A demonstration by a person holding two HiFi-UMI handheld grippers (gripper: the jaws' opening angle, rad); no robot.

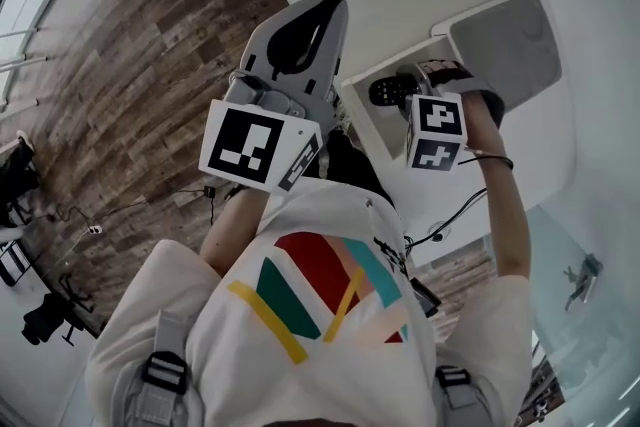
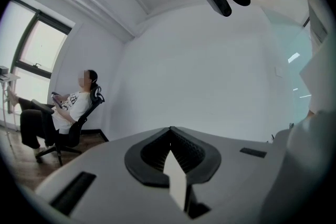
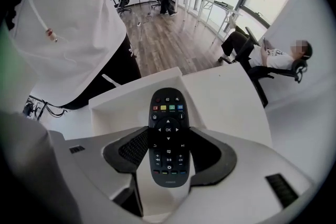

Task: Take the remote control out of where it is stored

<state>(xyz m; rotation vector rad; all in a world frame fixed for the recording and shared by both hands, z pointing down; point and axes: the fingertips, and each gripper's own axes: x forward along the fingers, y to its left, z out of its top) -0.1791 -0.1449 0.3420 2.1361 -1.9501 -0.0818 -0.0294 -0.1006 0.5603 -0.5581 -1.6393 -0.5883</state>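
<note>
The right gripper (image 3: 169,157) was clamped on the black remote control (image 3: 168,126), its pads pressing both sides, and held it above the open white compartment (image 3: 134,91) of the table. The left gripper (image 2: 170,134) was closed and empty, raised off to the side. The extraction looked nearly finished, with only carrying the remote clear left.

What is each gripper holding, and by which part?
The right gripper clamps the remote control by its side edges, at the lower half. The left gripper holds nothing, jaws together.
</note>
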